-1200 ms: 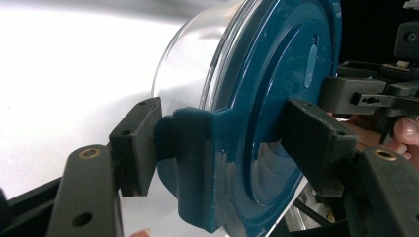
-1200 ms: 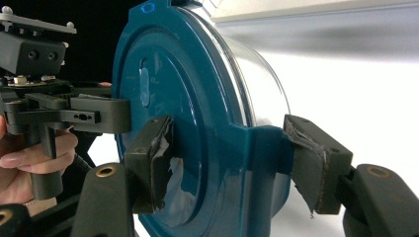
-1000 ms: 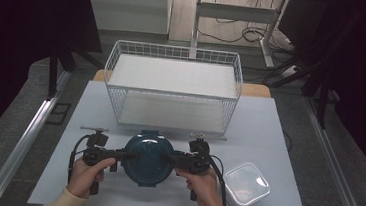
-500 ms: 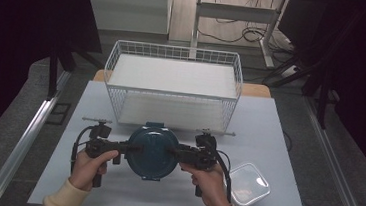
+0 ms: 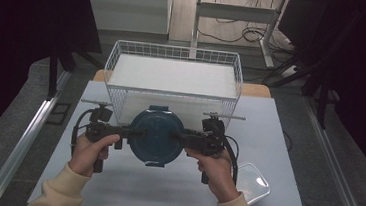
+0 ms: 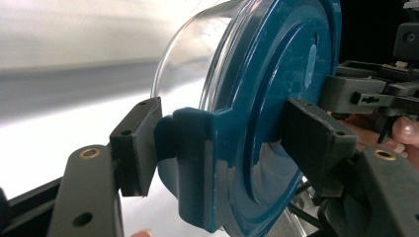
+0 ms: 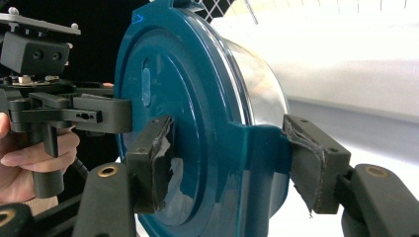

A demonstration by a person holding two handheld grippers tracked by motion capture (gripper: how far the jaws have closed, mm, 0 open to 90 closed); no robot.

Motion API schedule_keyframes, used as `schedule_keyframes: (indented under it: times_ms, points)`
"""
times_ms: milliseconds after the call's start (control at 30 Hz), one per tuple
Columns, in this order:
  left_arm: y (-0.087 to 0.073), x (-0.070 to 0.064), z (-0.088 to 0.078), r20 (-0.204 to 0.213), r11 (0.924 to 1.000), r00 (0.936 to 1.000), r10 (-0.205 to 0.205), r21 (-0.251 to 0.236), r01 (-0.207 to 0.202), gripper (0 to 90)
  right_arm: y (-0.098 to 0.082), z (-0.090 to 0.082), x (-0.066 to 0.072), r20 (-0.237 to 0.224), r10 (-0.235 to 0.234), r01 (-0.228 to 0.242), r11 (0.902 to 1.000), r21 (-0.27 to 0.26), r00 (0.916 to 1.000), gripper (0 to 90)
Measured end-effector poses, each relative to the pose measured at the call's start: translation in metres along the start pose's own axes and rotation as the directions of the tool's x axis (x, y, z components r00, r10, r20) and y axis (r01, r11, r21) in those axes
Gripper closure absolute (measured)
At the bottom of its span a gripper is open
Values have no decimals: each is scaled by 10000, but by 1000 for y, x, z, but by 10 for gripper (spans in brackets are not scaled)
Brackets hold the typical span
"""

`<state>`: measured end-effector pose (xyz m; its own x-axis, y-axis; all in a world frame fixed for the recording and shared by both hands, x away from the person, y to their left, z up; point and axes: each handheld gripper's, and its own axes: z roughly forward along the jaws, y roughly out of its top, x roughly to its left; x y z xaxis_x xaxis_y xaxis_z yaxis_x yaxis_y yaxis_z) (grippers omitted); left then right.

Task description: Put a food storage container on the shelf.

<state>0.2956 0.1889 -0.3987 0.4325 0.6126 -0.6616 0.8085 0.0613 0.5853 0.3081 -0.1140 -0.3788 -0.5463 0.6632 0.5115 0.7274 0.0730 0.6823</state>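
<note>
The round glass container with a teal lid (image 5: 157, 137) hangs just before the wire basket (image 5: 173, 77). The left gripper (image 5: 127, 132) and right gripper (image 5: 186, 136) each clamp 1 lid latch, jaws partly closed

There were two grippers, a left gripper (image 5: 127, 131) and a right gripper (image 5: 186, 136), and two hands, one on each. One round glass container with a teal lid (image 5: 157, 136) sat between them. One white wire basket (image 5: 173, 77) stood at the far side of one table (image 5: 278, 141). One clear lidless container (image 5: 252, 182) lay near right.
</note>
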Motion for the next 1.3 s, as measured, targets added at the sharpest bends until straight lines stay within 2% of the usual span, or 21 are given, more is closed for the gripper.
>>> schedule_keyframes:
  times_ms: [367,967,1300]
  points:
    - [26,-14,-6,-46,9994,9994,342,-113,-342,337,24,-10,5,-46,-135,134,9997,-205,9999,388]
    - [63,-38,-13,213,9969,9972,722,-333,-715,338,63,-36,16,105,-513,518,9970,-573,9986,394]
    - [91,-51,-13,153,9955,9961,869,-385,-863,338,90,-45,15,74,-618,621,9960,-646,9981,394]
